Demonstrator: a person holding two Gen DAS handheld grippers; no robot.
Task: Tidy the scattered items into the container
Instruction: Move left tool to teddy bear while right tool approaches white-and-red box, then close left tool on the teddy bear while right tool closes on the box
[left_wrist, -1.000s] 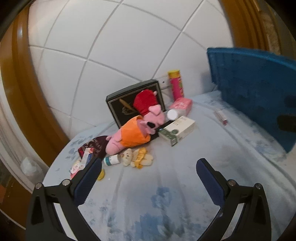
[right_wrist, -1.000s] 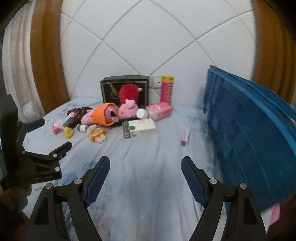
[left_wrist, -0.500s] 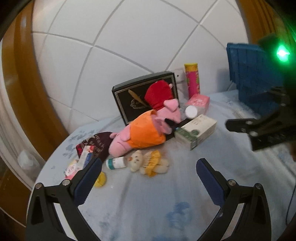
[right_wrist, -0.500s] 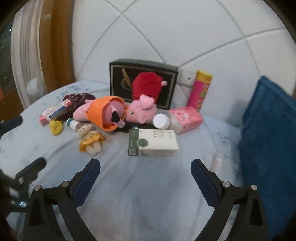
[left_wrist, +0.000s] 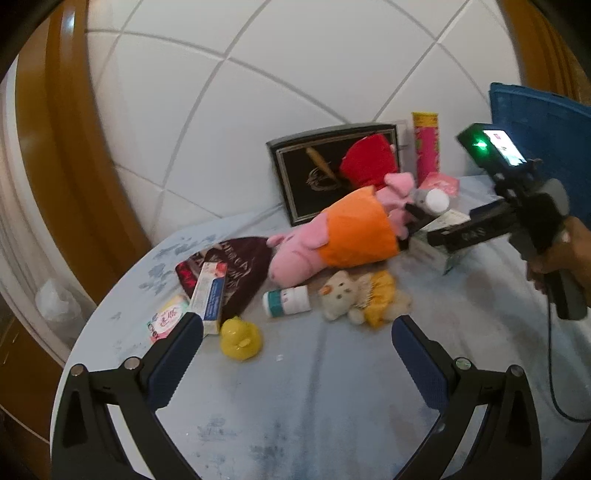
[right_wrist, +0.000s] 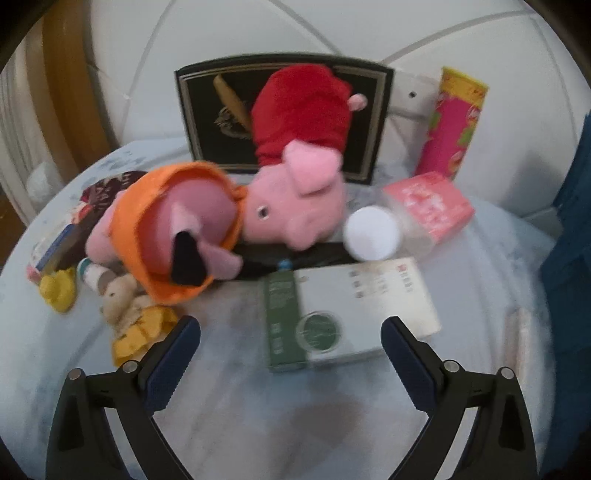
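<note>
Blue crate (left_wrist: 535, 122), ribbed plastic wall, upright

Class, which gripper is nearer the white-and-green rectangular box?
Right. The right gripper hangs open just before the white-and-green rectangular box; the left gripper sits farther back, by the yellow duck.

Scattered toys, boxes and bottles on a pale blue cloth, with a dark blue plastic crate (left_wrist: 535, 122) at the right edge.

A pink plush pig in an orange dress (left_wrist: 332, 236) lies on its side against a second pink plush pig in red (right_wrist: 299, 147), which leans on an upright black box with gold trim (left_wrist: 306, 173). In front lie a white-and-green carton (right_wrist: 351, 314), a small beige teddy in yellow (left_wrist: 362, 295), a white bottle (left_wrist: 286, 301) and a yellow rubber duck (left_wrist: 240, 338). A tall pink-and-yellow tube (left_wrist: 426, 142) stands behind a pink box (right_wrist: 428, 205).
</note>
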